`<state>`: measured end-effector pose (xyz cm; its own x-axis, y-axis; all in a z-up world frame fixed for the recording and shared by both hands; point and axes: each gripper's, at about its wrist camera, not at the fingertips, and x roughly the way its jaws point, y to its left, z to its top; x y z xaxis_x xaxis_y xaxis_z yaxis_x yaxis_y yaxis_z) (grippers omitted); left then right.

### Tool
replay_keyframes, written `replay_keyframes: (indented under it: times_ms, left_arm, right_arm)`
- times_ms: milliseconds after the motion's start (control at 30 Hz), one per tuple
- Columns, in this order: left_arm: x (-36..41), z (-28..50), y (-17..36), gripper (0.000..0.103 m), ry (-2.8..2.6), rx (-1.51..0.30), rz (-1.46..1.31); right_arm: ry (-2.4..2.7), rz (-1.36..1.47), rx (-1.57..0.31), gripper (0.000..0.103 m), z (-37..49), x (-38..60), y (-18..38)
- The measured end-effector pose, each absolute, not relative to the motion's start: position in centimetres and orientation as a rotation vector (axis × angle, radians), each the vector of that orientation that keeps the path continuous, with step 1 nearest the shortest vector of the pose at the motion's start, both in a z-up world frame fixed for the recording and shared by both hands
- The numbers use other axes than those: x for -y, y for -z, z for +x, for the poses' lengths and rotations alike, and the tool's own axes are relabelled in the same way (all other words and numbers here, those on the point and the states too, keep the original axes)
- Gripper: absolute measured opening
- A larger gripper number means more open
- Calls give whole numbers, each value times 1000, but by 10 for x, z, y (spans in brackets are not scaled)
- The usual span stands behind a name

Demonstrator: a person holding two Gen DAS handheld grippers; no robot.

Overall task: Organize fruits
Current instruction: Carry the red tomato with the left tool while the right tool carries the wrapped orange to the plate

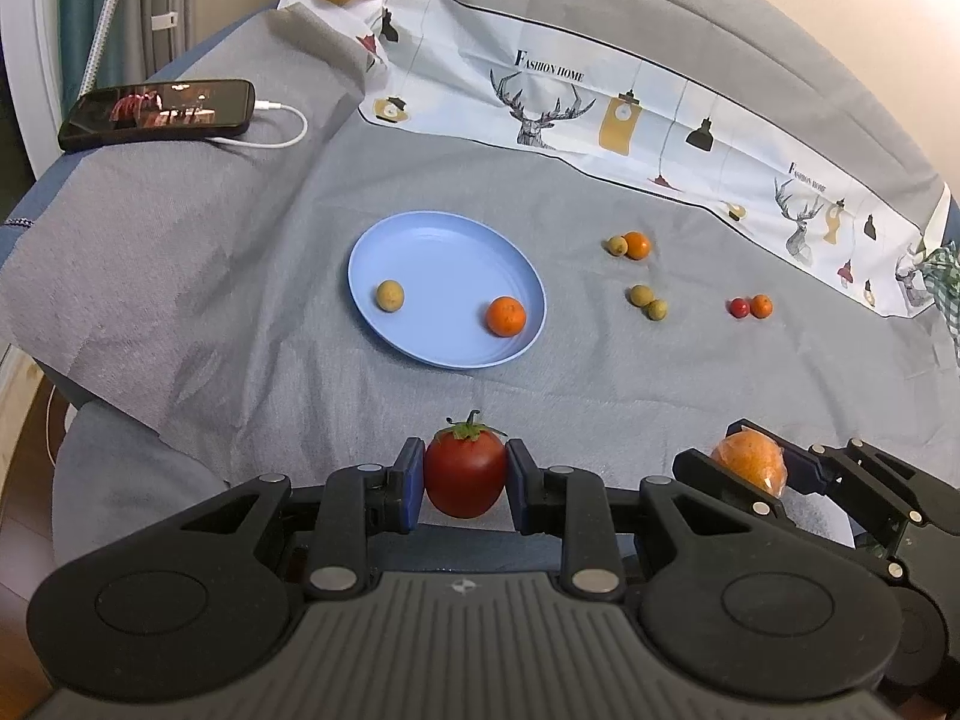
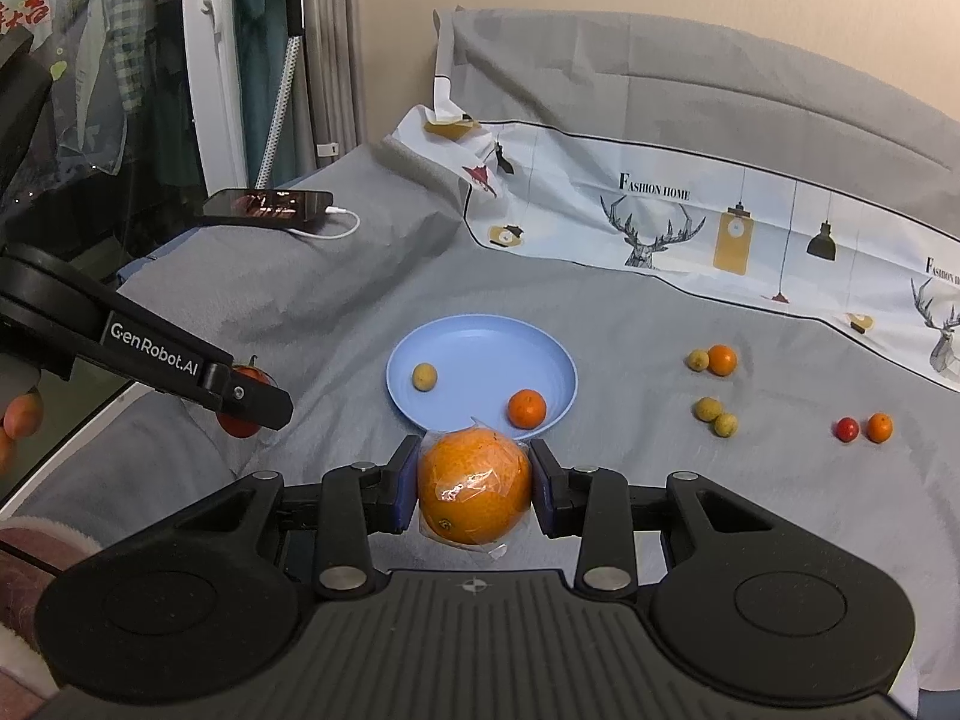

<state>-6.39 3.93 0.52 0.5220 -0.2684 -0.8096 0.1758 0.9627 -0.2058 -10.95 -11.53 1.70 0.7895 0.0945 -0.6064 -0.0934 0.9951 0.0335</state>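
A grey bed cover (image 1: 240,300) spreads under everything, with a white printed cloth (image 1: 630,114) of deer and lamps lying along its far edge and bunched up at its left end. At the far left a black phone (image 1: 159,113) rests on a raised fold, a white cable (image 1: 282,132) plugged into it. The left gripper (image 1: 465,477) has its jaws pinching a red tomato (image 1: 465,474) with a green stem, held above the near edge of the cover; the right gripper (image 2: 474,492) has its jaws pinching a plastic-wrapped orange (image 2: 474,489), just in front of the plate's near rim in the right wrist view. The blue plate (image 1: 444,252) sits in the middle of the cover and holds a small orange fruit (image 1: 506,316) near its right side and a yellow-green fruit (image 1: 390,295) at its left. To the right of the plate, well apart from it, loose fruits lie in touching pairs: a yellow-green one beside an orange one (image 1: 636,245), two yellow-green ones (image 1: 648,302), and a red cherry tomato (image 1: 738,307) beside another small orange (image 1: 761,305).
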Motion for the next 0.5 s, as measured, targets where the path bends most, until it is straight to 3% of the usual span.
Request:
replay_keyframes:
  times_ms: [500]
  left_arm:
    - [-46,-32,11,31,248,-1044,-135]
  right_arm:
    - [-91,18,-732,39,-85,119,2]
